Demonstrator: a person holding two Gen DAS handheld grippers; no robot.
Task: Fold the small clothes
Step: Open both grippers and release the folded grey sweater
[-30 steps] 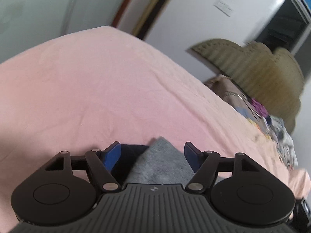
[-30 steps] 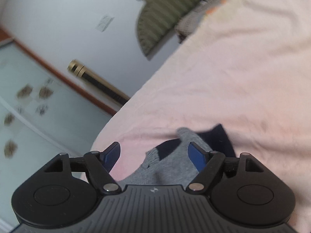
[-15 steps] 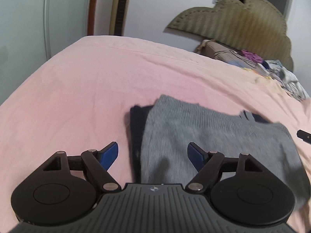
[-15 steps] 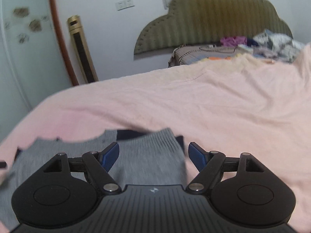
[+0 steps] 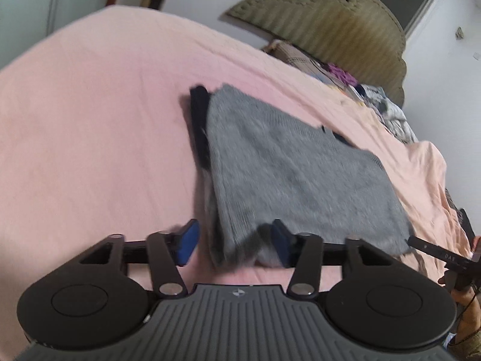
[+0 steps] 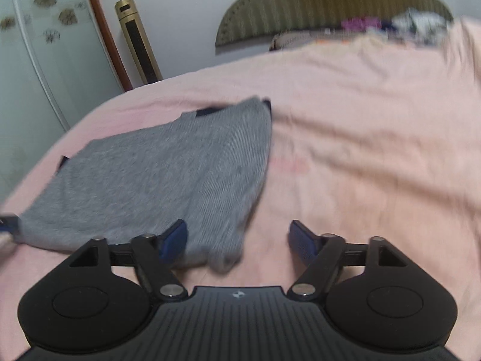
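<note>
A grey knit garment with dark navy trim lies folded flat on the pink bed sheet. It also shows in the right wrist view. My left gripper is open, its blue fingers on either side of the garment's near left corner. My right gripper is open, with the garment's near right corner between its fingers. Neither is closed on the cloth. The right gripper's tip shows at the right edge of the left wrist view.
An olive padded headboard stands at the far end of the bed with a pile of mixed clothes below it. A gold standing unit and a white wardrobe are by the wall at left.
Both grippers have pulled back and down from the garment's far part to its near edge. The garment now lies spread flat on the sheet. Both stay open.
</note>
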